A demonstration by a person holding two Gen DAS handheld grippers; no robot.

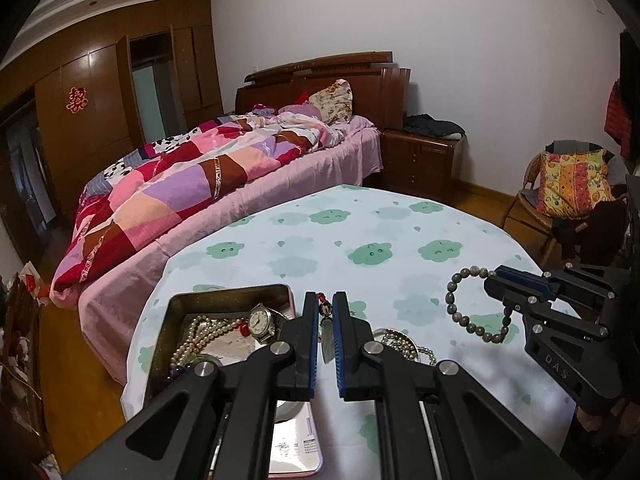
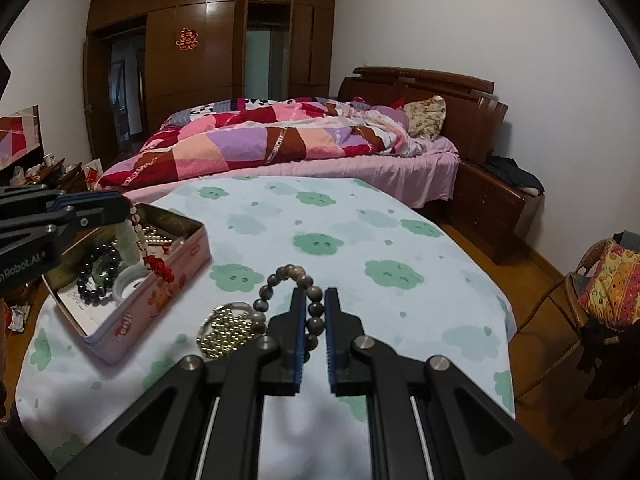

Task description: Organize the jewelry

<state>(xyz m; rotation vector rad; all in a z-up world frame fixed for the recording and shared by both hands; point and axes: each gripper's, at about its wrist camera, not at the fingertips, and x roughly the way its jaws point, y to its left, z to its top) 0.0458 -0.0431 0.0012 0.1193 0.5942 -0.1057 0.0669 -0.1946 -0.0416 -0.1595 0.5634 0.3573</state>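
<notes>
The left tool point(image 1: 324, 308) is clamped on a strand point(image 1: 325, 309) with red beads and a pale green pendant hanging between its blue pads. Only the right view shows that strand's length: it drops from the left tool point(image 2: 127, 204) as cream beads and a red knot point(image 2: 159, 267) over the near wall of the tin point(image 2: 176, 258). The right tool point(image 2: 313, 300) is closed narrow on a bracelet point(image 2: 280, 276) of round grey-brown beads, which loops up ahead of its tips; in the left view the bracelet point(image 1: 474, 304) hangs as a full ring off the right tool point(image 1: 493, 274), clear of the tabletop point(image 1: 328, 240).

The left view looks into the tin point(image 1: 176, 320): a watch point(image 1: 260, 320) with a white dial, pearl strands, a red bead. The right view shows instead its pink printed outer wall, a dark bead bracelet point(image 2: 98, 268) and a white ring inside. Left of the right tool lies a small dish point(image 2: 226, 328) heaped with shiny golden beads, just beside the tin.

Ahead of both tools the tabletop is bare cloth, pale with green cloud prints, smooth, up to a curved far edge. Beyond it stands a bed point(image 2: 304, 136) with a patchwork quilt; to the right of the right tool the edge falls to wood floor.
</notes>
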